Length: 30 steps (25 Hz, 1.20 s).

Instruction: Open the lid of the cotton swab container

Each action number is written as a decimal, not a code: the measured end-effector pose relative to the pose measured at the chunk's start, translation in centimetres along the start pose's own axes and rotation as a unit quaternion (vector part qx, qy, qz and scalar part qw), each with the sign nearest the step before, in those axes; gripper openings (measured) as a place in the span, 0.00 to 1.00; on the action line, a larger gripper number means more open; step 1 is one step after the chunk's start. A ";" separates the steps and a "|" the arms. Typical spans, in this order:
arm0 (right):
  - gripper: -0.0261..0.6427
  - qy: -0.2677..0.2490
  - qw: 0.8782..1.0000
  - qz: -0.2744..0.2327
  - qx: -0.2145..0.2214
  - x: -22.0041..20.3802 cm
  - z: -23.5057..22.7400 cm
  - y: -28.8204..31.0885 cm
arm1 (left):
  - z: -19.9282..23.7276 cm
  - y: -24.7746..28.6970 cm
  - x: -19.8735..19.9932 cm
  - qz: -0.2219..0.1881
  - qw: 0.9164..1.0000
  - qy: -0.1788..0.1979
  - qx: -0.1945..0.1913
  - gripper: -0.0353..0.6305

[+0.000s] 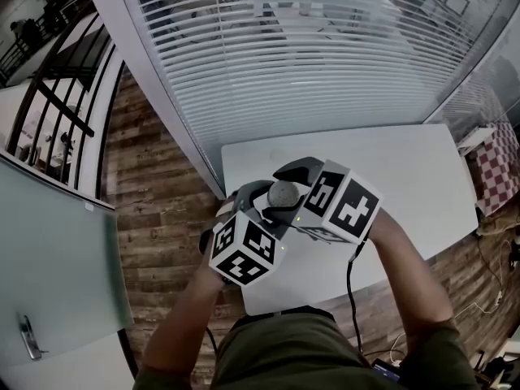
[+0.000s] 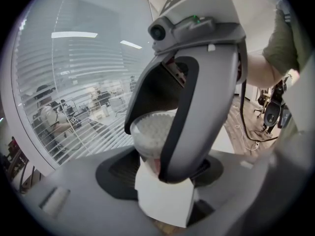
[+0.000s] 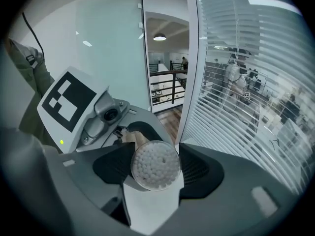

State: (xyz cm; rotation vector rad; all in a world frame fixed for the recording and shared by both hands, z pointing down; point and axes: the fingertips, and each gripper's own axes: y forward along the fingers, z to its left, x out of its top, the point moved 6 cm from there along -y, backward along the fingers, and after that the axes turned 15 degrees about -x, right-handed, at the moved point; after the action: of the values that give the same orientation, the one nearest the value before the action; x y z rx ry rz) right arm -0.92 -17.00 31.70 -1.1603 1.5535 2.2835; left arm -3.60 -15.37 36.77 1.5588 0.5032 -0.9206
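White worktop [image 1: 406, 177] by the blinds lies below my left gripper [image 1: 253, 197] and right gripper [image 1: 294, 173], close together in mid-air. Left gripper view: my jaws clamp the container [image 2: 150, 132]. Right gripper view: jaws spread wide around its swab-filled end, pressing nothing. The lid [image 3: 156, 163] looks still on, I judge; opening it is left.

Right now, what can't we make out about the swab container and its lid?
Right gripper view: only the round end of the cotton swab container shows; lid on or off unclear.
Left gripper view: the right gripper covers half the container, hiding any lid seam.
Head view: left gripper and right gripper cover the container.
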 end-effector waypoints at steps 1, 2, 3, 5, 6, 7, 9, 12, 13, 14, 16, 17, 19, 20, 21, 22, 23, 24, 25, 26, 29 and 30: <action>0.46 0.001 1.000 0.000 0.001 -0.1 0.0 0.0 | 0.0 0.0 0.0 0.000 1.000 -0.001 -0.001 0.46; 0.46 0.003 1.000 -0.001 0.002 -0.1 0.0 0.0 | -0.1 0.1 0.0 0.000 1.000 -0.001 -0.001 0.46; 0.46 0.004 1.000 -0.002 0.004 -0.1 -0.1 0.0 | -0.1 0.1 -0.1 0.000 1.000 -0.002 -0.001 0.46; 0.46 0.008 1.000 -0.007 0.006 -0.2 -0.2 0.1 | 0.0 0.1 -0.1 0.000 1.000 -0.003 -0.001 0.46; 0.46 0.009 1.000 -0.009 0.007 -0.2 -0.2 0.1 | 0.0 0.2 -0.1 -0.001 1.000 -0.004 -0.002 0.46; 0.46 0.010 1.000 -0.011 0.008 -0.3 -0.3 0.1 | 0.1 0.2 -0.1 -0.002 1.000 -0.005 -0.002 0.46; 0.46 0.011 1.000 -0.015 0.011 -0.4 -0.3 0.1 | 0.0 0.3 -0.2 -0.007 1.000 -0.008 -0.004 0.46; 0.46 0.012 1.000 -0.024 0.014 -0.4 -0.3 -0.1 | -0.1 0.3 -0.1 -0.015 1.000 -0.012 -0.005 0.46; 0.46 0.013 0.999 -0.027 0.014 -0.4 -0.3 -0.2 | -0.1 0.2 0.0 -0.017 1.000 -0.012 -0.005 0.46; 0.45 0.013 0.999 -0.031 0.013 -0.4 -0.3 -0.3 | -0.1 0.2 0.1 -0.019 1.000 -0.012 -0.005 0.46; 0.45 0.015 0.999 -0.039 0.013 -0.3 -0.4 -0.4 | 0.0 0.1 0.2 -0.022 1.000 -0.013 -0.005 0.45; 0.45 0.017 0.999 -0.043 0.013 -0.3 -0.5 -0.5 | 0.0 0.1 0.2 -0.024 1.000 -0.013 -0.006 0.46; 0.45 0.021 0.998 -0.050 0.017 -0.3 -0.6 -0.5 | 0.1 0.1 0.3 -0.026 1.000 -0.014 -0.008 0.46; 0.45 0.023 0.998 -0.053 0.018 -0.4 -0.7 -0.6 | 0.1 0.0 0.4 -0.028 0.999 -0.014 -0.009 0.46; 0.45 0.024 0.998 -0.055 0.018 -0.4 -0.7 -0.7 | 0.0 0.0 0.4 -0.031 0.999 -0.014 -0.010 0.45; 0.45 0.025 0.998 -0.058 0.018 -0.4 -0.7 -0.8 | 0.0 0.0 0.5 -0.033 0.999 -0.014 -0.010 0.46; 0.45 0.025 0.998 -0.060 0.017 -0.4 -0.7 -1.0 | -0.1 0.0 0.6 -0.035 0.999 -0.013 -0.010 0.45; 0.45 0.025 0.998 -0.063 0.016 -0.4 -0.7 -1.1 | -0.1 0.0 0.7 -0.036 0.999 -0.012 -0.011 0.46; 0.45 0.026 0.997 -0.065 0.017 -0.4 -0.8 -1.1 | -0.1 -0.1 0.7 -0.038 0.999 -0.012 -0.011 0.45; 0.45 0.028 0.997 -0.068 0.019 -0.3 -0.8 -1.2 | -0.1 -0.1 0.7 -0.040 0.999 -0.013 -0.012 0.45; 0.45 0.036 0.996 -0.078 0.025 -0.2 -1.1 -1.2 | 0.1 -0.2 0.8 -0.045 0.999 -0.014 -0.014 0.45; 0.45 0.038 0.996 -0.082 0.025 -0.2 -1.1 -1.3 | 0.1 -0.3 0.9 -0.047 0.999 -0.014 -0.014 0.45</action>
State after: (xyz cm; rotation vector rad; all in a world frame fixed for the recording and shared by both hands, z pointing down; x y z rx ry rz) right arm 0.44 -17.30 30.71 -1.3218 1.4722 2.1077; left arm -3.32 -15.58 35.91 1.5048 0.5721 -1.0015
